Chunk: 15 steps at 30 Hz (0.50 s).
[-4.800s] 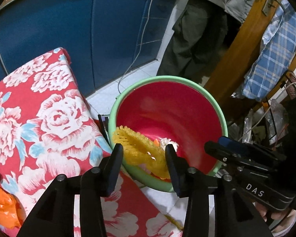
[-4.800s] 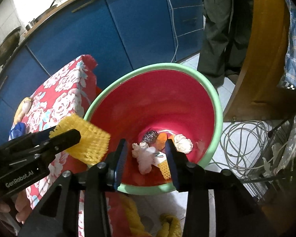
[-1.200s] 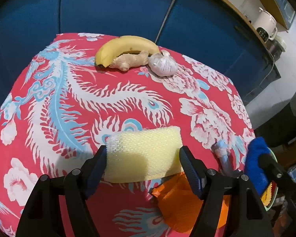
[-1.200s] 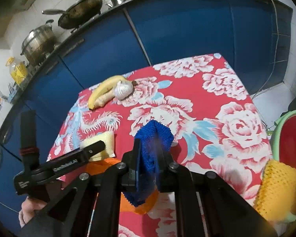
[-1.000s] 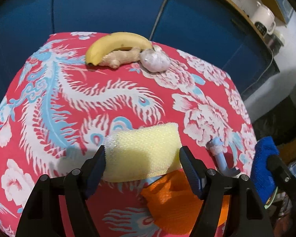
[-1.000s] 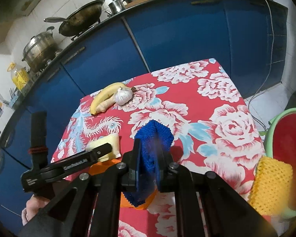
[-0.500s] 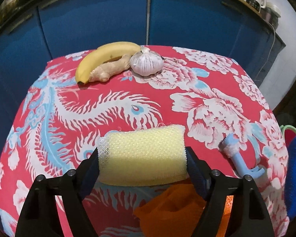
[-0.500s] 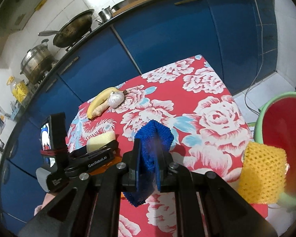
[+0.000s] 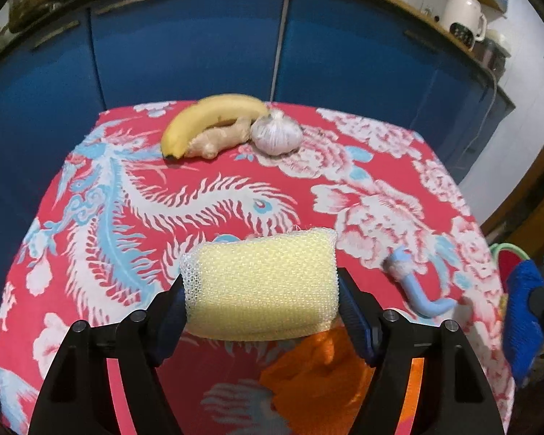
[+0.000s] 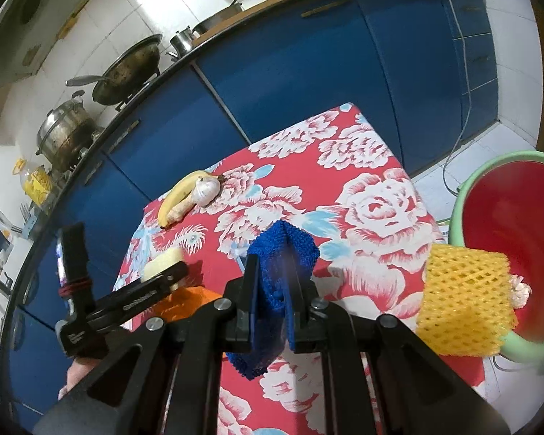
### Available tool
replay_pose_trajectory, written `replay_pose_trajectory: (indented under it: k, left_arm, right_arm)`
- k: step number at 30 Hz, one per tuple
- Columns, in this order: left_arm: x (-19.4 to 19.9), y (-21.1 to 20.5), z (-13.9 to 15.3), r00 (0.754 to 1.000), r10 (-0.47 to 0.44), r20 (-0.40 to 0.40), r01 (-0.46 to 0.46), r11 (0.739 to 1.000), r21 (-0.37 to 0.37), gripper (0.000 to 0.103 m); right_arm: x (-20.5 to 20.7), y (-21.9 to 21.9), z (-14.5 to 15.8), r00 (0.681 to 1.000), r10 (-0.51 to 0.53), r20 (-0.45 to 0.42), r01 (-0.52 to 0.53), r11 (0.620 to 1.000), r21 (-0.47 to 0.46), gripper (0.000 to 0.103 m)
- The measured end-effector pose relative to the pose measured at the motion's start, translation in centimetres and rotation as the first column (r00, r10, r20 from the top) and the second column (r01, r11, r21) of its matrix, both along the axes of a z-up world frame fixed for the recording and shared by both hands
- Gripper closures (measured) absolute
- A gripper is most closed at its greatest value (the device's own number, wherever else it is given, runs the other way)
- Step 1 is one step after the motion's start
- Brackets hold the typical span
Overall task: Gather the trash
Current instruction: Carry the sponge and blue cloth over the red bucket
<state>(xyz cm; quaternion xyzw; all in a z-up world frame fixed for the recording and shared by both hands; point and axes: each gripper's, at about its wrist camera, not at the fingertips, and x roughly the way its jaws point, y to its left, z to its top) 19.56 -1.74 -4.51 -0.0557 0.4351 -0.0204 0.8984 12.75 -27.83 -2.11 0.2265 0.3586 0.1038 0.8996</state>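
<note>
Fingers of the left gripper [image 9: 261, 299] are seen closing on the pale yellow foam net [image 9: 259, 284], pads pressed against both its ends, the piece lifted just clear of the floral tablecloth [image 9: 199, 195]. Fingers of the right gripper [image 10: 273, 302] are clamped nearly together on the blue foam net [image 10: 281, 250], which is bunched between them. Both pieces of trash are thus held; the carry-to-bin step is judged to be in hand. The red bucket [image 10: 464, 195] with the green rim is seen off the table's right edge, a yellow-orange foam net [image 10: 464, 301] draped on its near rim and some trash already inside. An orange scrap [image 9: 326, 366] and a light blue piece [image 9: 417, 290] are left on the cloth below and beside the left gripper. Banana [image 9: 210, 116], ginger [image 9: 217, 141] and garlic [image 9: 277, 134] are grouped at the far edge, touching, probably not trash. Next, both grippers would need to be swung right over the bucket mouth and opened there; release too early would likely drop the nets on the rim.
</note>
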Motion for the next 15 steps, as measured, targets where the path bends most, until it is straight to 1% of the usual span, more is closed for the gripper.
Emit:
replay_pose_trajectory:
  k: [5, 8, 15]
  left_arm:
    - [-1.5, -0.9, 2.3, 0.998, -0.032, 0.057, 0.033, 0.999, -0.008, 0.027]
    - [-2.2, -1.9, 3.7, 0.994, -0.07, 0.084, 0.072, 0.997, -0.021, 0.027]
    - [-3.5, -4.6, 5.6, 0.982, -0.15, 0.114, 0.155, 0.987, -0.034, 0.027]
  right_arm:
    - [-1.1, -1.5, 0.7, 0.999, -0.038, 0.022, 0.038, 0.999, 0.008, 0.089]
    - [-1.9, -2.8, 1.2, 0.997, -0.074, 0.038, 0.074, 0.997, 0.005, 0.089]
    - [-3.2, -7.0, 0.4, 0.985, -0.174, 0.018, 0.174, 0.985, 0.014, 0.089]
